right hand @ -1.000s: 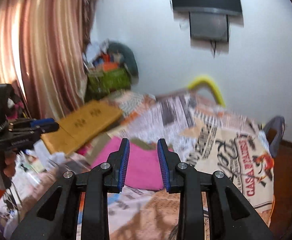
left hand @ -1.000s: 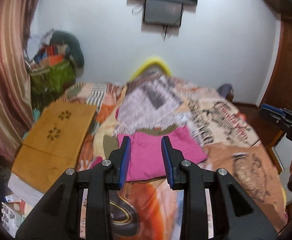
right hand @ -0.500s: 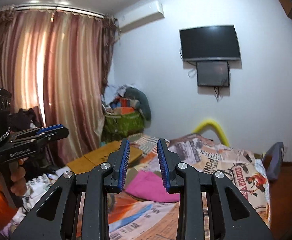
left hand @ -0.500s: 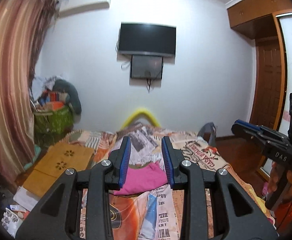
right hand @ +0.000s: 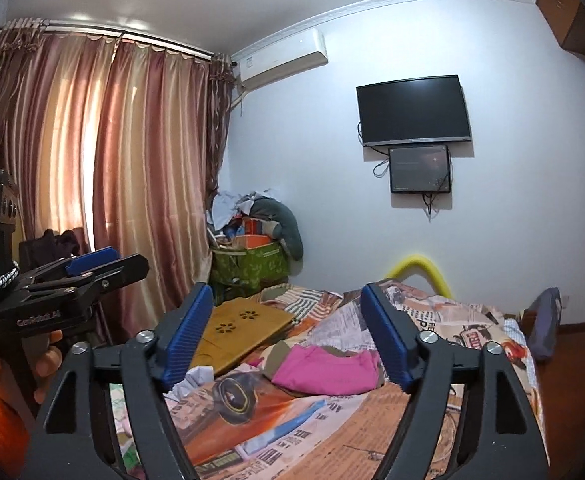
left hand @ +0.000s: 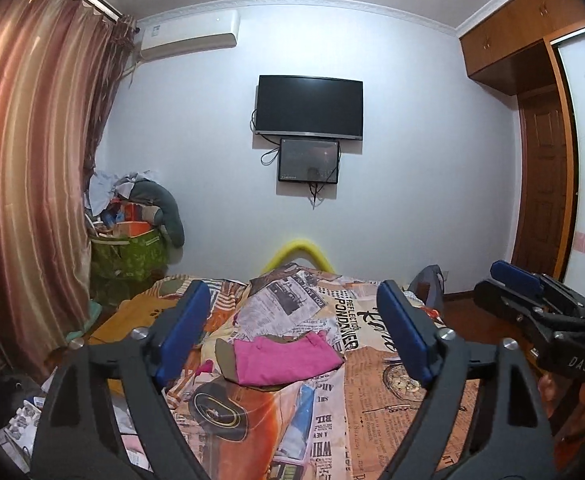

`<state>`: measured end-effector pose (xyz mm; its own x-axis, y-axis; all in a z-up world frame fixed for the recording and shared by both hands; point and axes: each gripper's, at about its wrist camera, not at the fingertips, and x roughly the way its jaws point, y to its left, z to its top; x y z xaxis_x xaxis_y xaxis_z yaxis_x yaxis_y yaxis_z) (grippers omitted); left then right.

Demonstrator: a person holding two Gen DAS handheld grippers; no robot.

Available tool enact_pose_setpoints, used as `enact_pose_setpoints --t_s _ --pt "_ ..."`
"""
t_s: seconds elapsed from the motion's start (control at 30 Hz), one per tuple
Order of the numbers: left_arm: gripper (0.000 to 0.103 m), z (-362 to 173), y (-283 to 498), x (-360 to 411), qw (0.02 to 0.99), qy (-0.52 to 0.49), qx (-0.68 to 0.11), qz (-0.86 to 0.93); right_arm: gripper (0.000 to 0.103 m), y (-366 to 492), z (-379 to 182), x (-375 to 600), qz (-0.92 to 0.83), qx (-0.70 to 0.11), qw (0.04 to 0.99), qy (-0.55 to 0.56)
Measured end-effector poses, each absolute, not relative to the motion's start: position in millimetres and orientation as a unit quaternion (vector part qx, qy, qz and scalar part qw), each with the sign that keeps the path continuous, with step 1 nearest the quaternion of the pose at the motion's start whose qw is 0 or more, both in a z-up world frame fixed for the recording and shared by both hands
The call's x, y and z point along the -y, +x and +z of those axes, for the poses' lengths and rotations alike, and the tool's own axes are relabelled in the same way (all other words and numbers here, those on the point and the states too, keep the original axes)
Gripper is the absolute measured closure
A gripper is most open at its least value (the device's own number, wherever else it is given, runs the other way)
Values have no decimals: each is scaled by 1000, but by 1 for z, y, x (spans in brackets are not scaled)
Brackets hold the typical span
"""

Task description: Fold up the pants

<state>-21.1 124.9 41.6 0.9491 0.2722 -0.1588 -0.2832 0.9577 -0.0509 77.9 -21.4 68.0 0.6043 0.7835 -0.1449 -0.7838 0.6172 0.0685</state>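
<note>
The left claw (left hand: 292, 334) is spread wide, its blue pads (left hand: 180, 336) far apart with nothing between them, and it touches nothing. It hangs in the air above the near end of the bed (left hand: 392, 400), well back from the pants (left hand: 286, 360). The right claw (right hand: 288, 336) is opened just as wide and is also empty, likewise held clear of the bed (right hand: 372, 428).

The pants are a pink folded bundle lying flat on the printed bedspread near the middle of the bed, with an olive cloth (left hand: 224, 358) just beside them on the left and partly under them. In the right wrist view the pants (right hand: 326, 372) lie between the two open fingers, well apart from both.

A wooden tray (right hand: 240, 328) rests on the bed's left side, near the curtain (right hand: 140, 184). A TV (left hand: 309, 106) hangs on the far wall. Each claw shows at the edge of the other's view, the right one (left hand: 532, 304) on the right and the left one (right hand: 80, 276) on the left.
</note>
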Motion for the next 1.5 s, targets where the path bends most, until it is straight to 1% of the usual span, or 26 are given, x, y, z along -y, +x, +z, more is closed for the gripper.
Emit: enact_pose_setpoints --t_s 0.07,0.17,0.2,0.23,0.3,0.33,1.5 --pt "7 40 -23 -122 987 -36 -74 139 22 74 67 24 439 -84 894 1" --pt "4 39 -27 -116 986 -28 -70 146 18 69 66 27 438 -85 895 7" --pt "4 39 -28 -115 986 -26 -70 146 15 69 65 28 436 -85 896 8" --pt "2 38 -29 -112 987 -26 -71 145 9 69 66 28 432 -83 898 9" --pt "1 37 -29 -110 987 -28 -71 142 3 69 66 30 427 -78 901 12" --pt "1 37 -29 -110 988 -28 -72 137 2 67 66 32 427 -77 901 14" --pt "0 26 -20 -106 988 -21 -89 125 1 61 63 38 404 -88 910 16"
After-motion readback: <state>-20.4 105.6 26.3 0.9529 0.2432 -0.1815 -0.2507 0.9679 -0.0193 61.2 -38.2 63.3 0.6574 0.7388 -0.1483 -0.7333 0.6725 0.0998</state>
